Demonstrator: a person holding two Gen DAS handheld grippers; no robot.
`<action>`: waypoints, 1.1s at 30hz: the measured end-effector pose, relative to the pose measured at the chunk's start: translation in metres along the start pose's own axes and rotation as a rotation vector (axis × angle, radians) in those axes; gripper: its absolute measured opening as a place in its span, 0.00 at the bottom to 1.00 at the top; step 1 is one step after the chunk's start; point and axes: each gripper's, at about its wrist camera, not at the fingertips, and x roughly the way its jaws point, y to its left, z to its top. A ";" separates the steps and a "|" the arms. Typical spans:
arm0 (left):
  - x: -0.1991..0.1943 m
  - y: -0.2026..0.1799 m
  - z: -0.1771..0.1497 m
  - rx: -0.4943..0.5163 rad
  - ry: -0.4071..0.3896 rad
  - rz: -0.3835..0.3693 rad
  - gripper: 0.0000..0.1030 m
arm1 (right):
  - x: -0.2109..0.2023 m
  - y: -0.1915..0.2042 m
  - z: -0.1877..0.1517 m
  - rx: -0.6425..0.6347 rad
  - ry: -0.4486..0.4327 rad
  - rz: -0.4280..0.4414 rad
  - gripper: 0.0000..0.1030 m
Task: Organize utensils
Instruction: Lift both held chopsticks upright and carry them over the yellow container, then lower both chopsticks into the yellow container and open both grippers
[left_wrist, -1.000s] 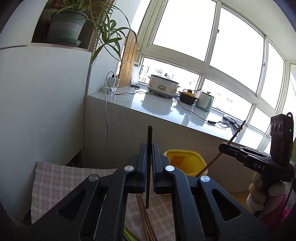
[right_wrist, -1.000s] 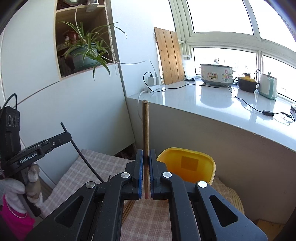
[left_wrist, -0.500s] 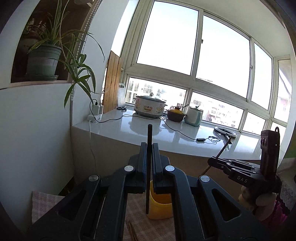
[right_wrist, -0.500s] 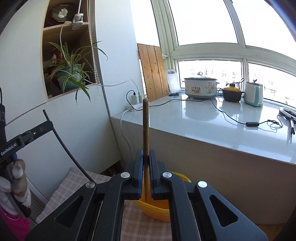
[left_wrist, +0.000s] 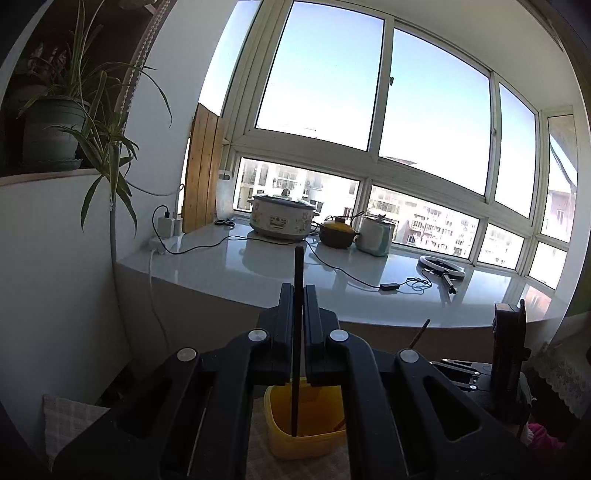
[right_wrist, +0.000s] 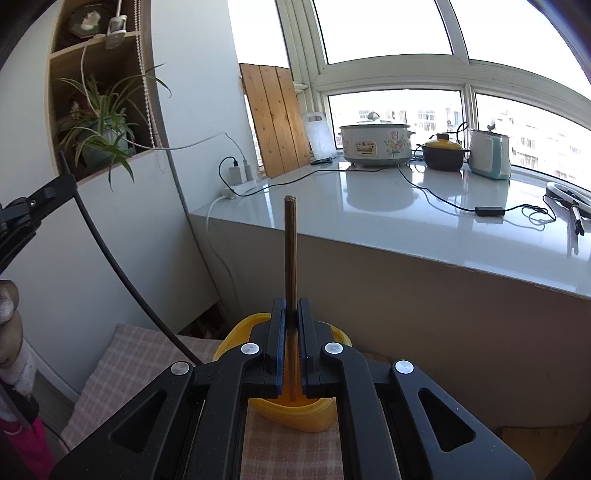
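Above the yellow container (left_wrist: 306, 439), the left gripper (left_wrist: 298, 314) clamps a black chopstick (left_wrist: 297, 332) and the right gripper (right_wrist: 292, 332) a brown chopstick (right_wrist: 290, 266); neither chopstick is released, so both drops remain.

The yellow container (right_wrist: 295, 413) stands open-topped just before the counter front (right_wrist: 424, 295), which blocks passage beyond.

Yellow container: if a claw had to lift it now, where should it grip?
By the rim wall of the yellow container, on the left, coming from above. Its mouth is open upward, but both chopsticks stand over the middle, so the side rim looks freest.
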 end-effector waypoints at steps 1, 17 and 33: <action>0.003 0.000 -0.001 0.000 0.002 0.004 0.02 | 0.003 -0.002 -0.001 0.004 0.008 0.001 0.04; 0.055 0.007 -0.044 -0.047 0.159 -0.006 0.02 | 0.025 -0.014 -0.021 0.025 0.096 0.002 0.04; 0.059 0.019 -0.087 -0.101 0.293 -0.043 0.03 | 0.031 -0.011 -0.034 0.016 0.136 -0.041 0.04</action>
